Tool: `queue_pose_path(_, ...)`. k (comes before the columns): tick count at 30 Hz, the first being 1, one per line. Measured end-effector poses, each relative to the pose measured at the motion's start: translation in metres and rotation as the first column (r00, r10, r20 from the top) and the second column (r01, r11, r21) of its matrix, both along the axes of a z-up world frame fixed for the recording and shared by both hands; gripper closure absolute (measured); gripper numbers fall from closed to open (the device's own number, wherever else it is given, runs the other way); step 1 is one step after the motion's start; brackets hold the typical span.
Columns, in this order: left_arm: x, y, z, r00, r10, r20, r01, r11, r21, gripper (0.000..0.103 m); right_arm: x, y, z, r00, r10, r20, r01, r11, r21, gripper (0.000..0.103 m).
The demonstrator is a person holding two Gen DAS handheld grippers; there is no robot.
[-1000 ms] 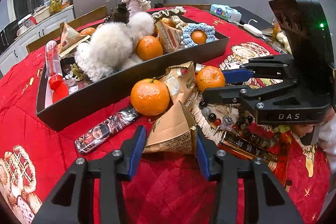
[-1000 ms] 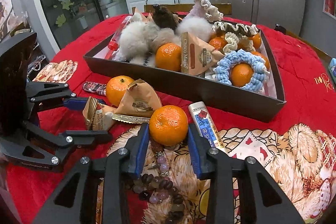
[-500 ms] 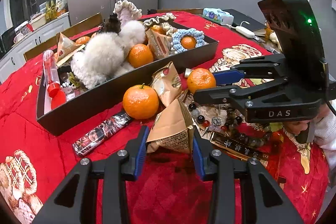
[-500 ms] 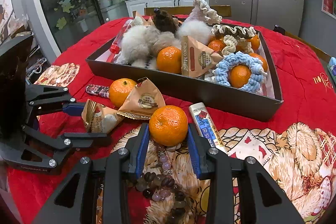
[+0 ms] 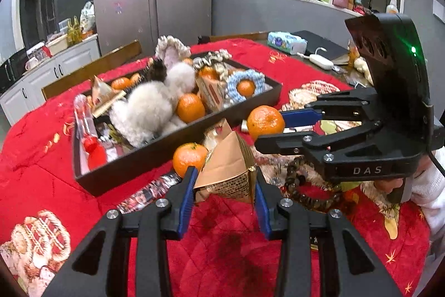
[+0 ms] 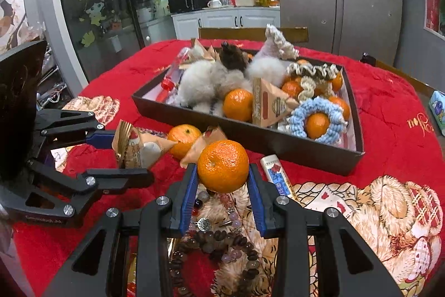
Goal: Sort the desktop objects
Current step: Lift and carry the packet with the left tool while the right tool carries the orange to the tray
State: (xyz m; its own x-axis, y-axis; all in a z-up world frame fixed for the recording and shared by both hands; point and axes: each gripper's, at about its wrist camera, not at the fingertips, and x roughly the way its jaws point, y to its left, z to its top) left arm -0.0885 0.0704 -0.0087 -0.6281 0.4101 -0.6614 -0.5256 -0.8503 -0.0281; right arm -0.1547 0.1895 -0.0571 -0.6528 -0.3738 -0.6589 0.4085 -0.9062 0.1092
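Two handheld grippers work over a red tablecloth [image 5: 41, 157]. Left gripper [image 5: 224, 191] clamps a brown pyramid-shaped snack packet [image 5: 228, 166] between its blue pads, raised off the cloth. Right gripper [image 6: 223, 185] clamps a mandarin [image 6: 223, 165], held above a bead bracelet [image 6: 222, 241]. Just beyond, a loose mandarin [image 6: 183, 140] and a second packet [image 6: 205, 141] lie beside a dark tray [image 6: 250, 135] crowded with mandarins, fluffy toys and crocheted rings.

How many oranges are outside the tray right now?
2. One orange is clamped in the right gripper. The second orange lies on the red cloth in front of the tray, beside the paper packets. Clutter may hide more.
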Motion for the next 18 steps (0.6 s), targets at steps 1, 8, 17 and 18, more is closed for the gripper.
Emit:
queue_pose_path(1, 0.001, -0.001, 0.003, 1.0, 0.004, -0.007, -0.004, 1.0, 0.003, 0.063, 0.001, 0.001, 0.002, 1.0, -0.001, -0.003, 0.001, 1.0, -0.007, 0.069)
queue_pose_path(8, 0.004, -0.013, 0.022, 0.998, 0.042, -0.039, -0.041, 0.999, 0.028, 0.063, 0.011, 0.013, 0.024, 0.998, -0.021, -0.06, 0.018, 0.998, -0.058, 0.069)
queue_pose_path(17, 0.008, -0.006, 0.021, 0.999, 0.031, -0.027, -0.03, 0.999, 0.014, 0.063, 0.017, 0.008, 0.029, 0.997, -0.001, -0.077, -0.003, 0.998, -0.056, 0.069)
queue_pose_path(18, 0.008, -0.005, 0.021, 0.999, 0.031, -0.028, -0.031, 0.999, 0.017, 0.063, 0.018, 0.008, 0.029, 0.997, 0.001, -0.077, -0.005, 0.998, -0.057, 0.069)
